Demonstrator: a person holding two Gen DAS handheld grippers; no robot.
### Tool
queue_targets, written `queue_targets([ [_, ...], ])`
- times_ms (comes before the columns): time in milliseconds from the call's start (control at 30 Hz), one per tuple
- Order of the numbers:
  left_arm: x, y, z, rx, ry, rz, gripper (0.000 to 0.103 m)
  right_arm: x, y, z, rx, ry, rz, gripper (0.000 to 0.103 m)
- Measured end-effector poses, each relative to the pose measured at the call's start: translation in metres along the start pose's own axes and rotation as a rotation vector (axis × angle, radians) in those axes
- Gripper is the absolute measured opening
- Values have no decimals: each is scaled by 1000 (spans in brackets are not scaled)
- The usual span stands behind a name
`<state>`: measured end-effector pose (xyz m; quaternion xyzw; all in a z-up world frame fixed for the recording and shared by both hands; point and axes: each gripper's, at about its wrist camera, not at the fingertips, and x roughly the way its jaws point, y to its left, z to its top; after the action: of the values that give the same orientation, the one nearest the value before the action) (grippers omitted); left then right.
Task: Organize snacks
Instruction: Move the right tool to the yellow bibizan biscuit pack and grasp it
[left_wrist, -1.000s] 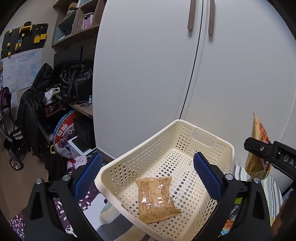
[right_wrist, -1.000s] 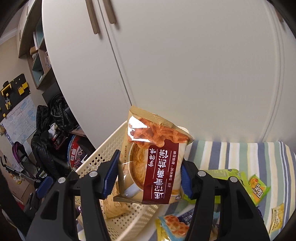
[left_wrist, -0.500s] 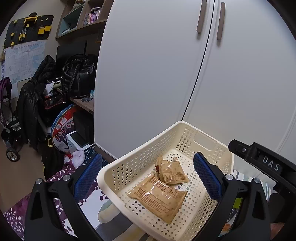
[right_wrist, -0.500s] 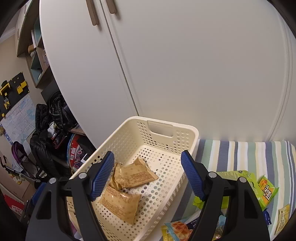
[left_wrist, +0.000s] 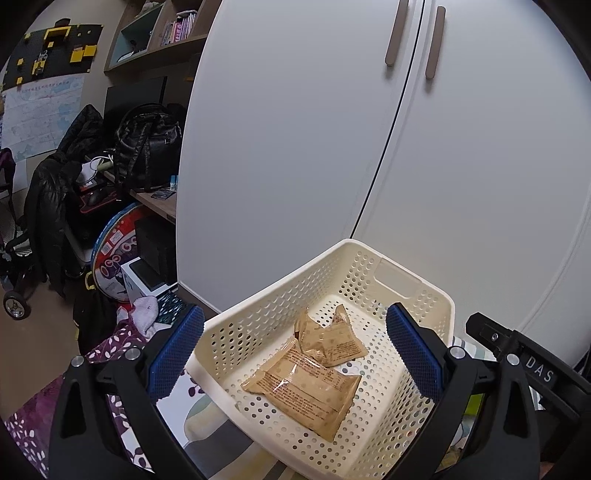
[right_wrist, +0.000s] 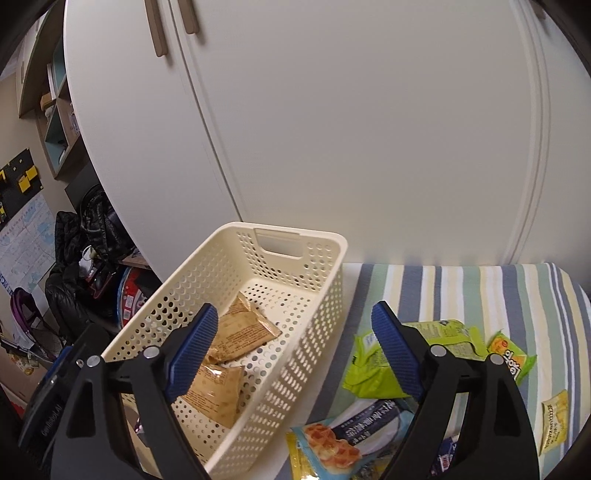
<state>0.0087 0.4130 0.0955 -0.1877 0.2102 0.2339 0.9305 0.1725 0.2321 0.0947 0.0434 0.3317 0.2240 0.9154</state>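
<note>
In the left wrist view a cream perforated basket fills the lower centre of the frame, set before tall white cupboard doors, and 2 tan snack packets lie on its floor: the larger packet lies flat toward the lower middle, and the smaller packet lies just above it, overlapping its upper edge. The left hand-held gripper hovers over the basket with its blue-padded fingers spread wide, one at the lower left and one at the lower right of the frame, holding nothing. In the right wrist view the same basket sits at centre left, on the left edge of a striped cloth covering the surface. The right hand-held gripper is likewise spread wide and empty, its left finger over the basket and its right finger over the cloth. At the lower right of that frame loose snacks lie on the cloth: a green packet, an orange and yellow packet, a small yellow packet, and at the bottom a waffle-printed packet. A dark bag and jackets crowd the left of the room.
</note>
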Motion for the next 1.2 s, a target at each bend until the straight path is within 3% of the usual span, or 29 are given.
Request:
queue_targets([
  [267, -1, -11, -4, 31, 7, -31, 100, -21, -29, -15, -18, -3, -84, 88],
  [700, -3, -44, -19, 102, 60, -155, 100, -64, -141, -37, 134, 21, -222, 88],
  [967, -8, -67, -30, 183, 57, -177, 100, -88, -215, -68, 229, 82, -322, 88],
  [1200, -12, -83, -38, 248, 66, -213, 100, -86, -247, -92, 205, 206, -385, 88],
])
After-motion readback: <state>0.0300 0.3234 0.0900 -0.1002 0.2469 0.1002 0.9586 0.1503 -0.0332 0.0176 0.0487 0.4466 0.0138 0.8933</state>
